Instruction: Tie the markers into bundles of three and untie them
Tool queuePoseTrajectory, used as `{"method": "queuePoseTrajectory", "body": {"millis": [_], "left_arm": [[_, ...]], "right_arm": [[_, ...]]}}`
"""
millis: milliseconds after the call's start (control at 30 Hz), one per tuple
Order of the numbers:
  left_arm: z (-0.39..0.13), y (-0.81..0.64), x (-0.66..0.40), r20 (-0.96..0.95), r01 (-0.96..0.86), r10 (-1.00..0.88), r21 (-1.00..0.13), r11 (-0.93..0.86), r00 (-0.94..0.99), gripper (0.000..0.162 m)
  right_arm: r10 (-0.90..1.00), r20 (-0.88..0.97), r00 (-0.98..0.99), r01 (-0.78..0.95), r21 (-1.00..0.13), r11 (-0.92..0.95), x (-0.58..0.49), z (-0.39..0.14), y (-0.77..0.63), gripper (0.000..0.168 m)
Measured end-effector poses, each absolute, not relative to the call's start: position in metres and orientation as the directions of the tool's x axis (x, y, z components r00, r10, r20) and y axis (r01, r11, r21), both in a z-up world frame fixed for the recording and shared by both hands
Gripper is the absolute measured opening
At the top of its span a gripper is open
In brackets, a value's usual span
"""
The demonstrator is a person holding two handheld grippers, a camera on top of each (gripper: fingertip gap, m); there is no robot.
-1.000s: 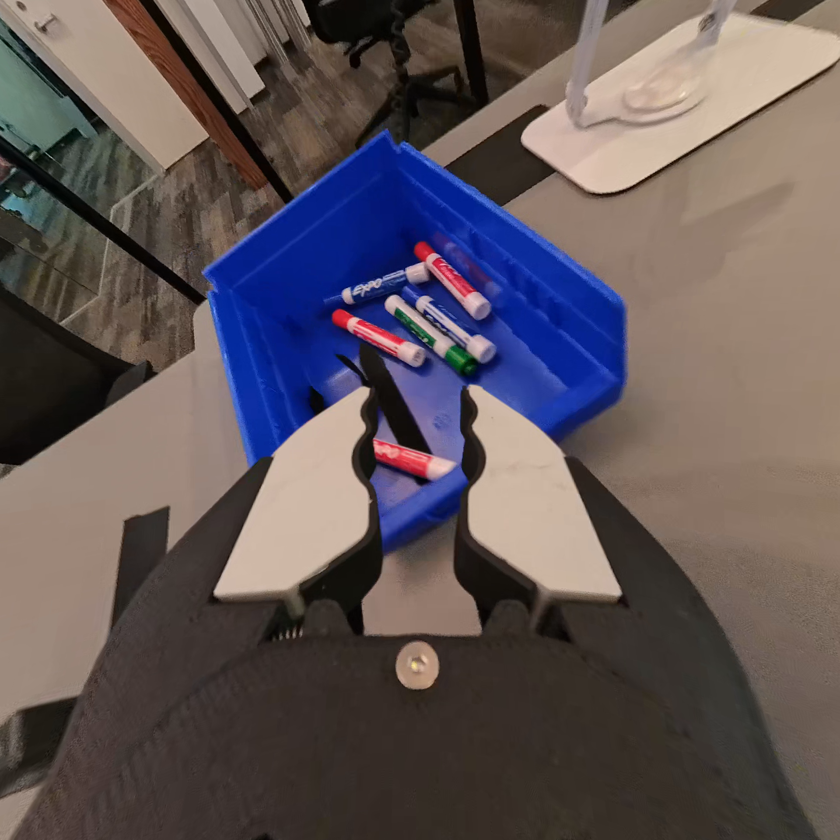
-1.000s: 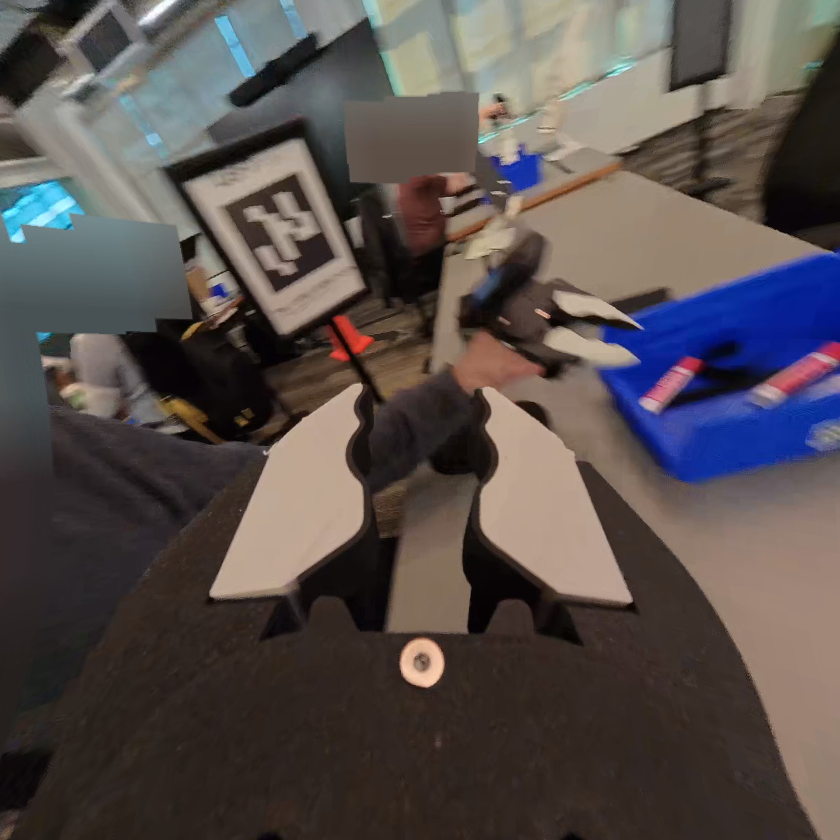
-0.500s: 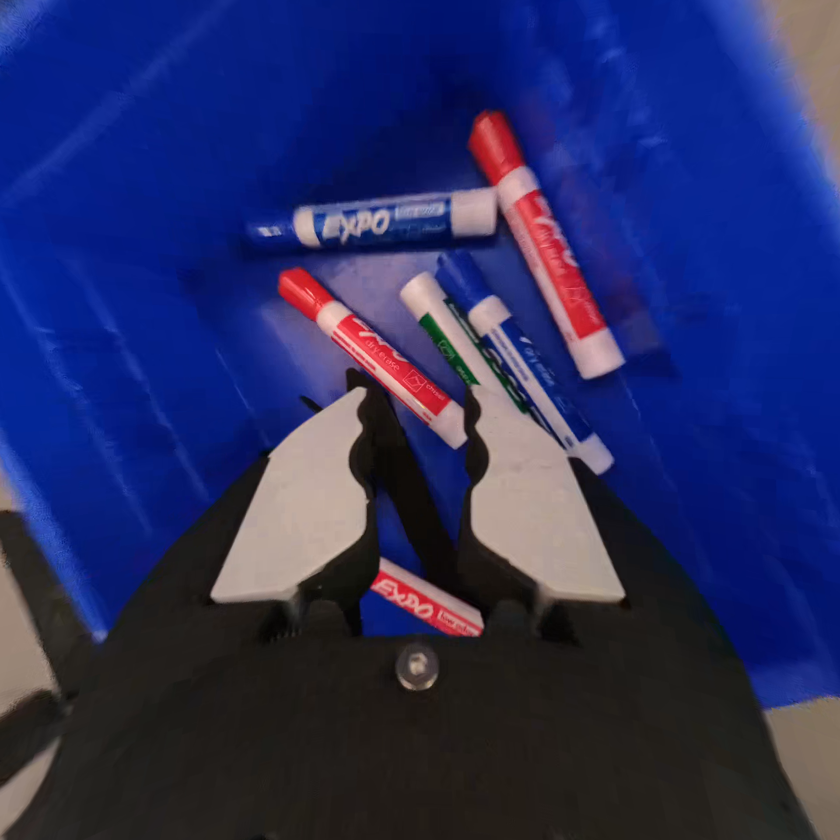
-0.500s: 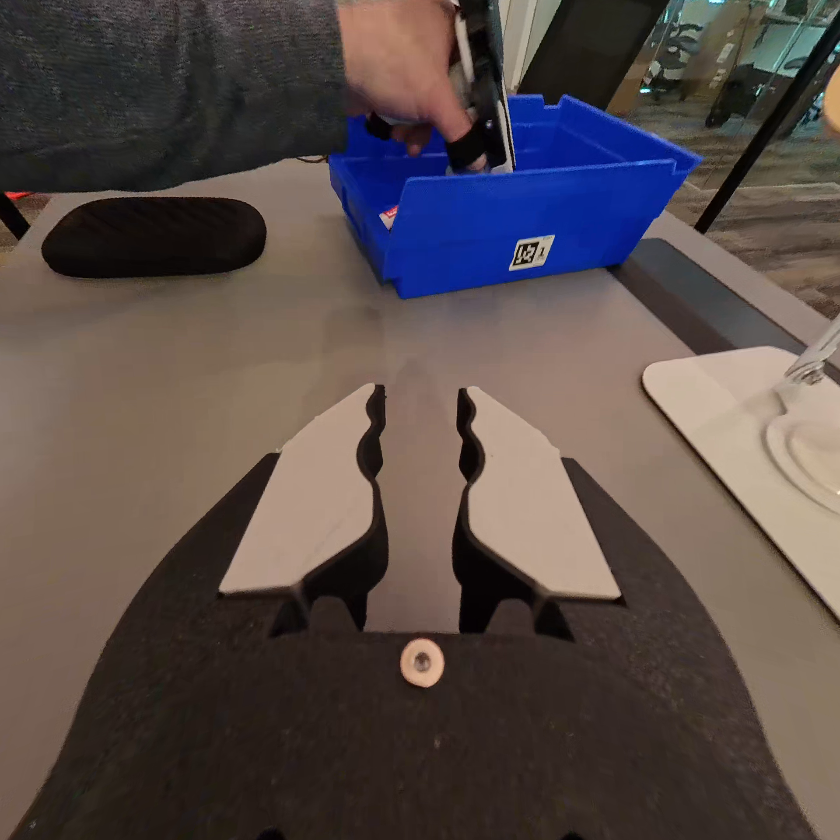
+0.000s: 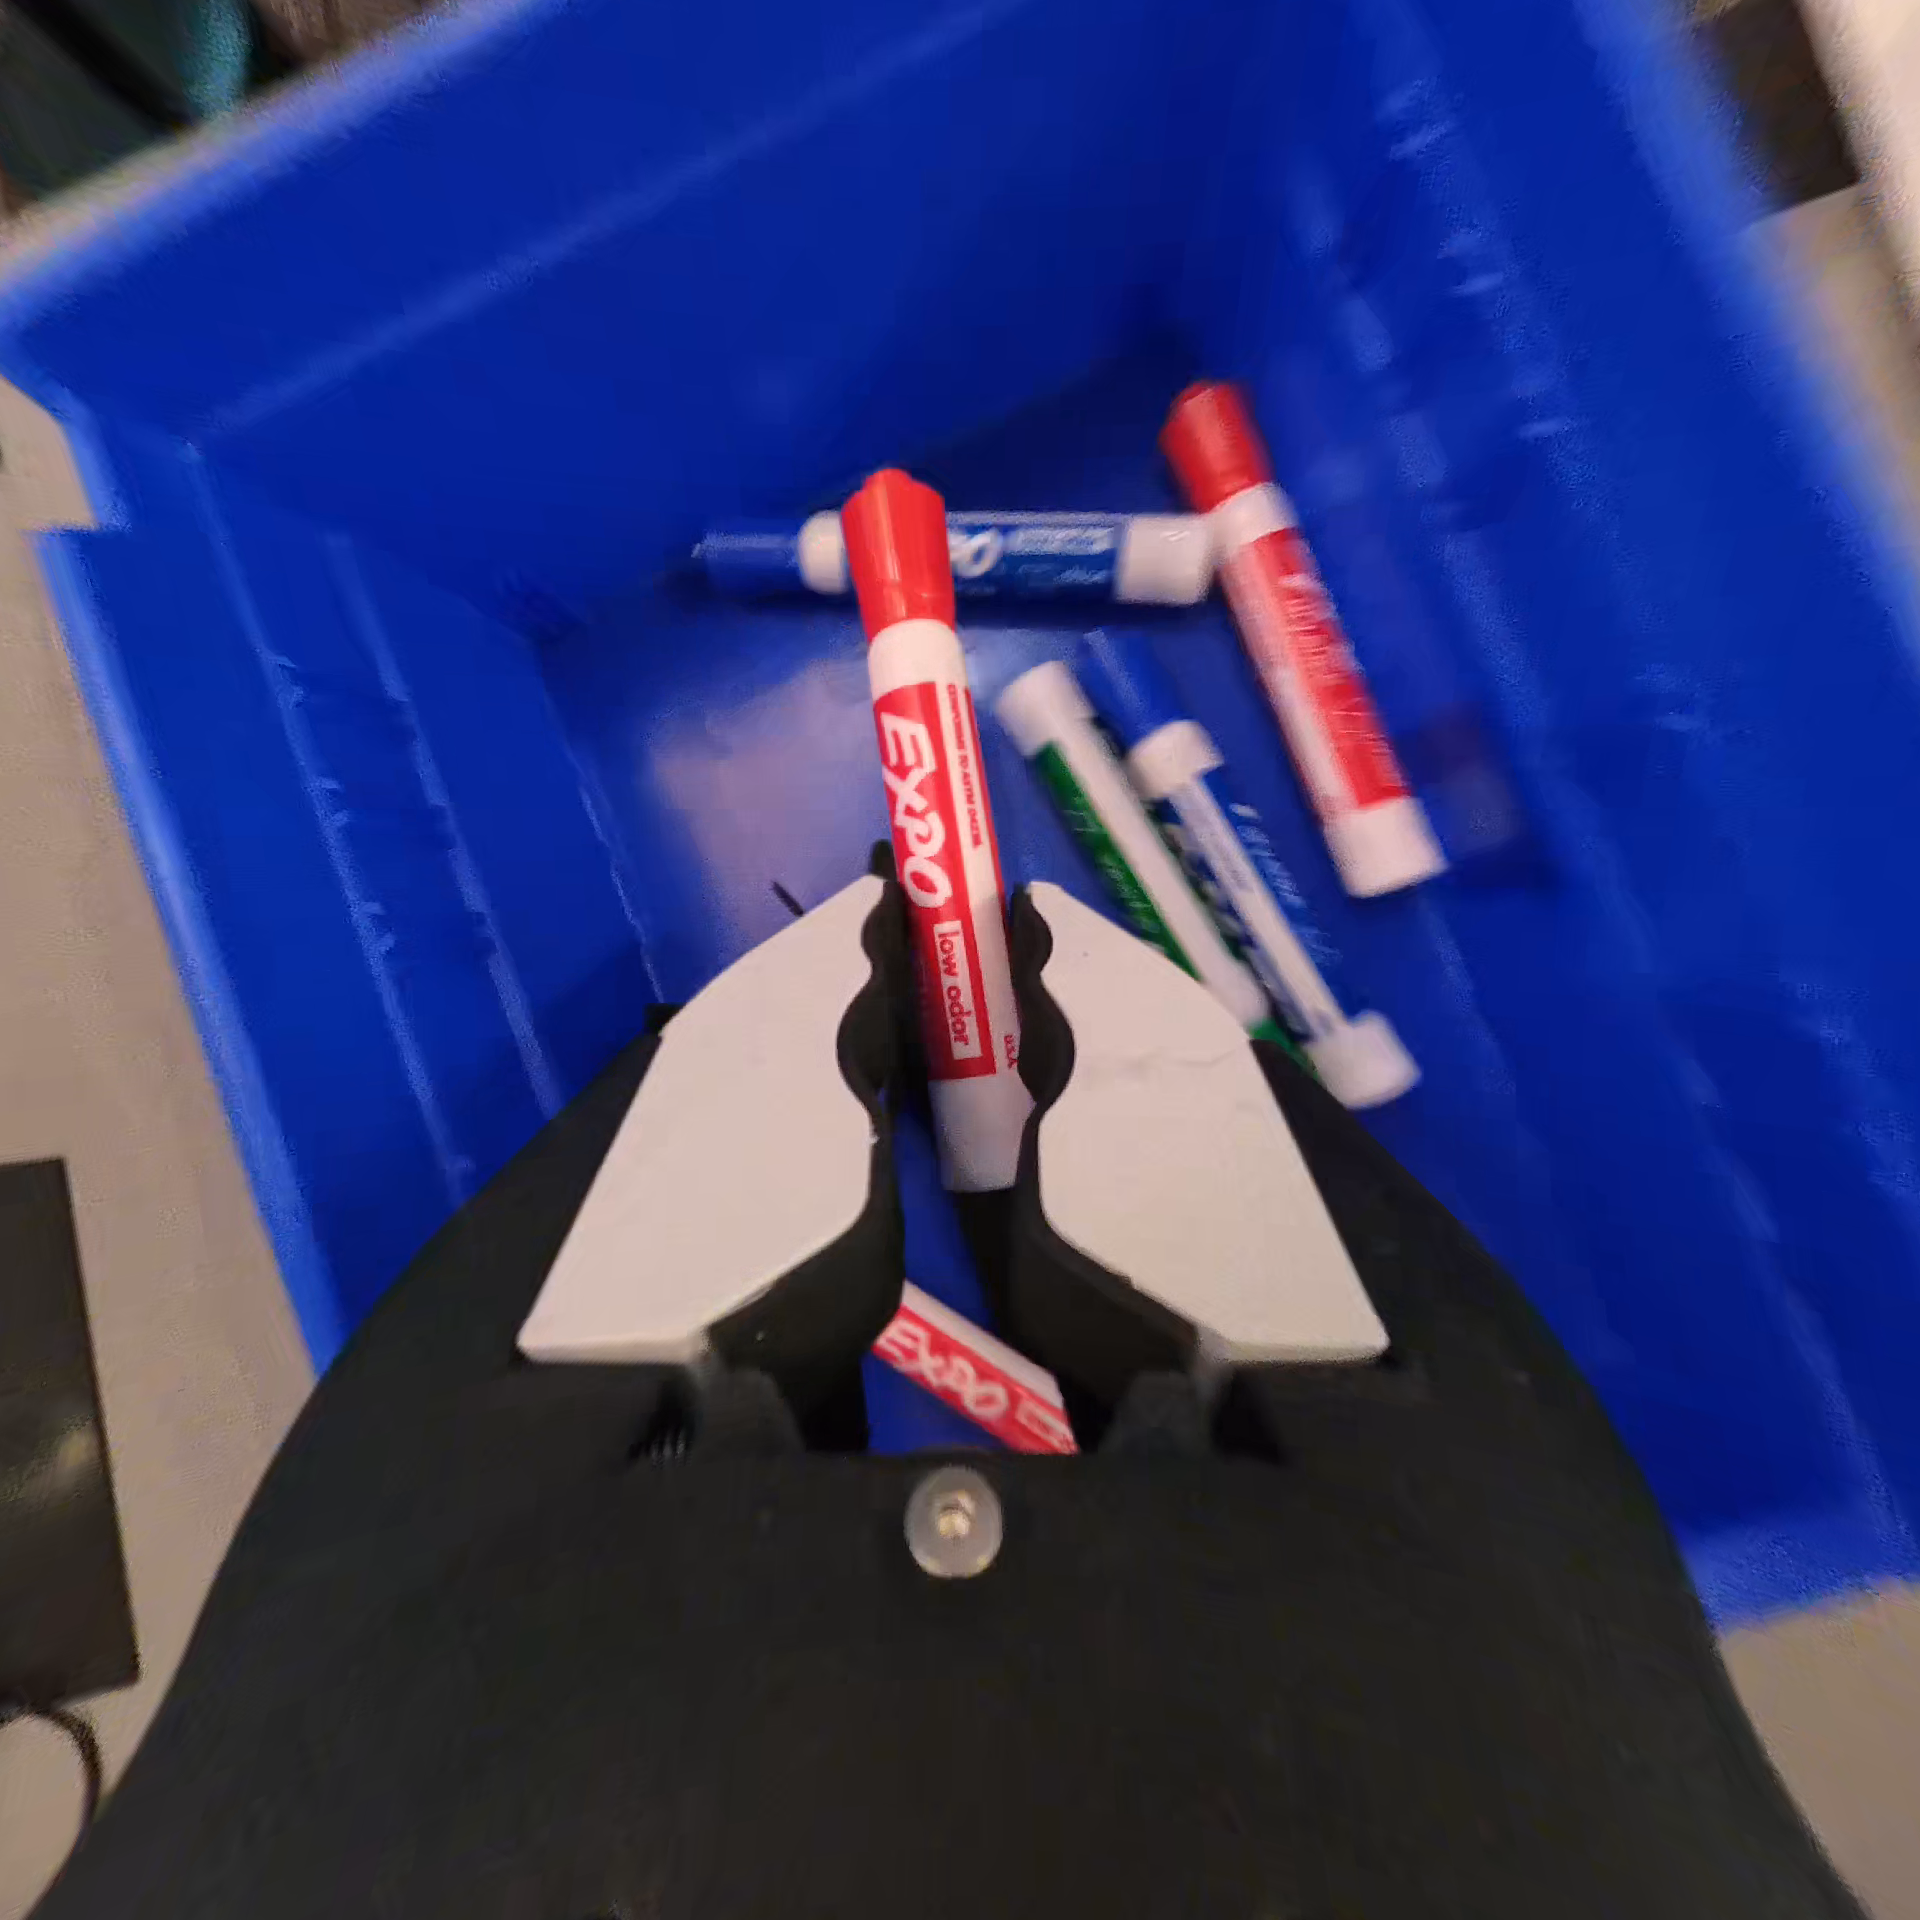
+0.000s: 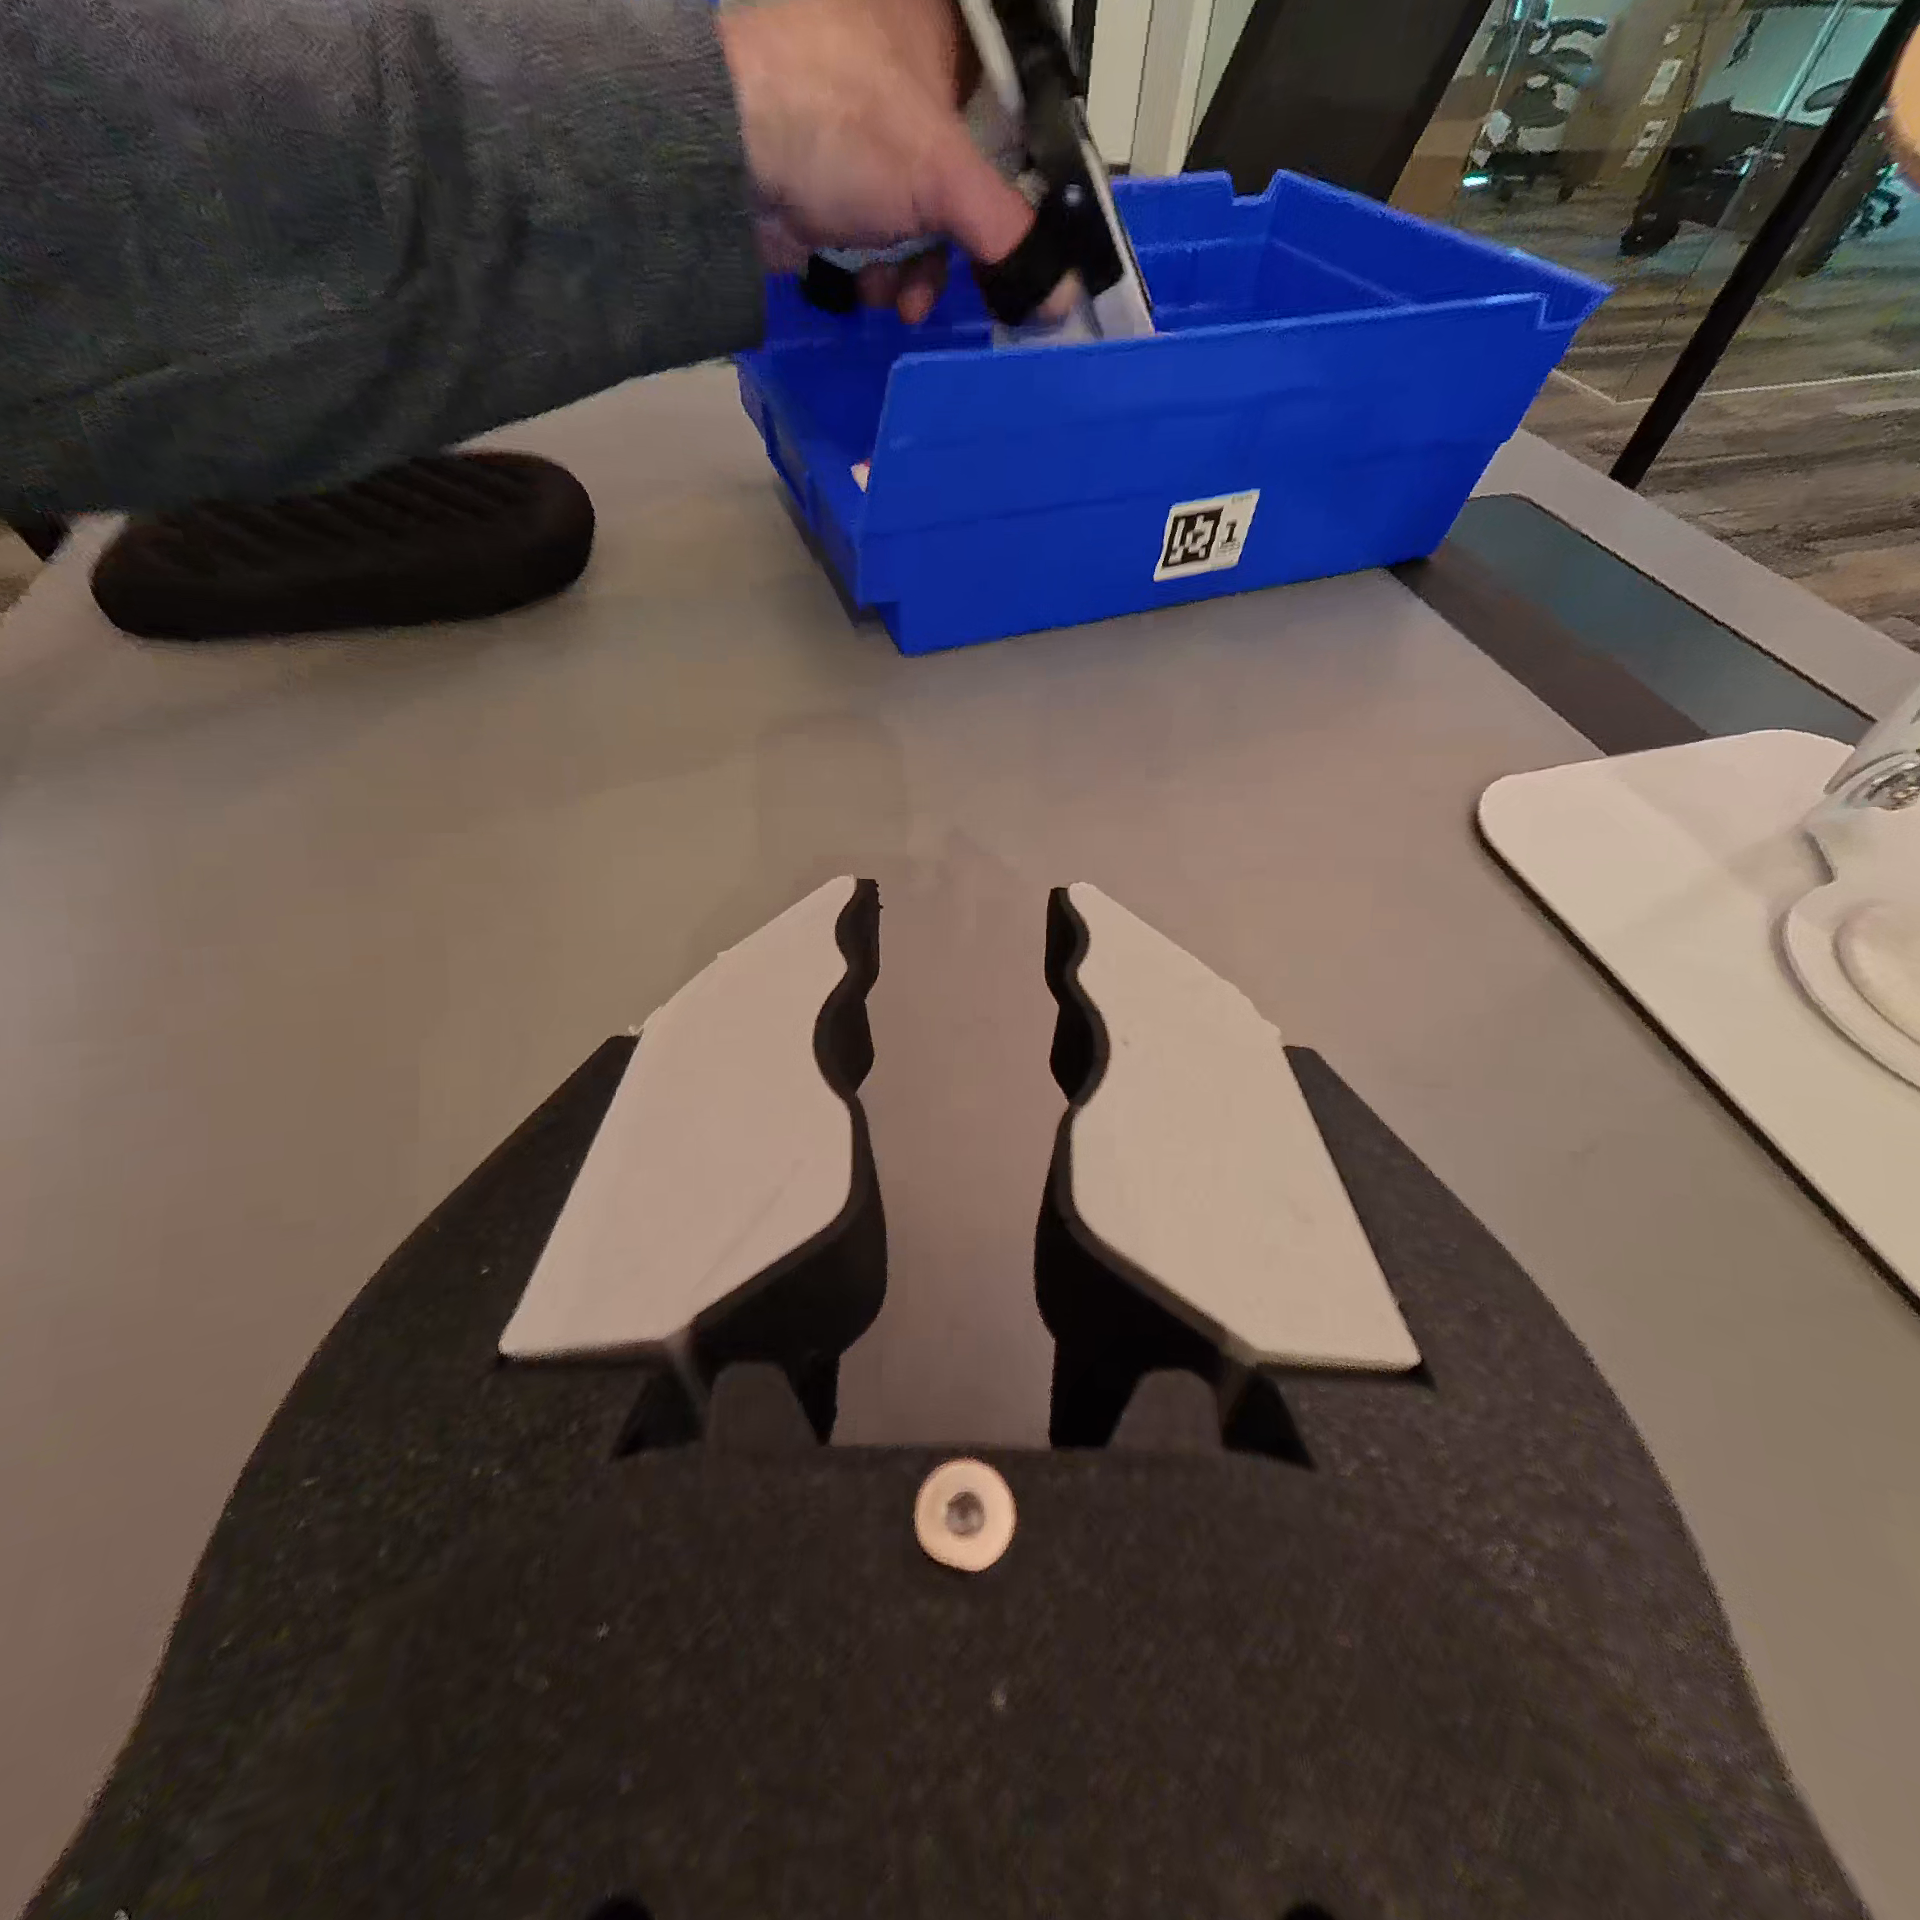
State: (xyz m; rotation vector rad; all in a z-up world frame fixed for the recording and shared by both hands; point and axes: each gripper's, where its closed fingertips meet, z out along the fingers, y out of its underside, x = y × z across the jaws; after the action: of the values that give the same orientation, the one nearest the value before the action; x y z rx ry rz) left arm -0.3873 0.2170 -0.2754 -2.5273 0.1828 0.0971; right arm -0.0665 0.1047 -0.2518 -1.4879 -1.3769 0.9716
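My left gripper is inside the blue bin and shut on a red marker, which points forward with its red cap away from me. On the bin floor lie a blue marker, another red marker, a green marker and a second blue marker. One more red marker shows under the jaws, beside a black strap. My right gripper is open and empty above the grey table, well short of the bin.
In the right wrist view a hand and grey sleeve hold the left gripper over the bin. A black padded rest lies left of the bin. A white base plate sits at the right. A dark strip runs along the table's far right.
My left gripper went down into the bin, closed on a red marker and lifted it off the bin floor. My right gripper swung round to face the bin and now hovers open.
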Motion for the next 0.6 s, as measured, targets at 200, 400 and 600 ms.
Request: {"method": "queuePoseTrajectory", "body": {"millis": [200, 400, 600], "left_arm": [[-0.186, 0.148, -0.319, -0.011, -0.106, -0.192, -0.864, -0.492, 0.981, 0.019], [-0.155, 0.045, -0.198, -0.022, -0.107, -0.330, -0.964, -0.242, 0.944, 0.019], [-0.168, -0.020, -0.143, -0.077, -0.151, -0.356, -0.971, -0.185, 0.931, 0.019]], "right_arm": [[0.990, -0.141, -0.026, 0.120, -0.983, -0.137, -0.089, -0.177, 0.090, 0.032], [0.910, -0.318, -0.266, 0.023, -0.946, -0.324, -0.138, -0.131, 0.052, 0.049], [0.752, -0.411, -0.515, 0.062, -0.893, -0.446, -0.157, -0.125, -0.011, 0.036]]}}
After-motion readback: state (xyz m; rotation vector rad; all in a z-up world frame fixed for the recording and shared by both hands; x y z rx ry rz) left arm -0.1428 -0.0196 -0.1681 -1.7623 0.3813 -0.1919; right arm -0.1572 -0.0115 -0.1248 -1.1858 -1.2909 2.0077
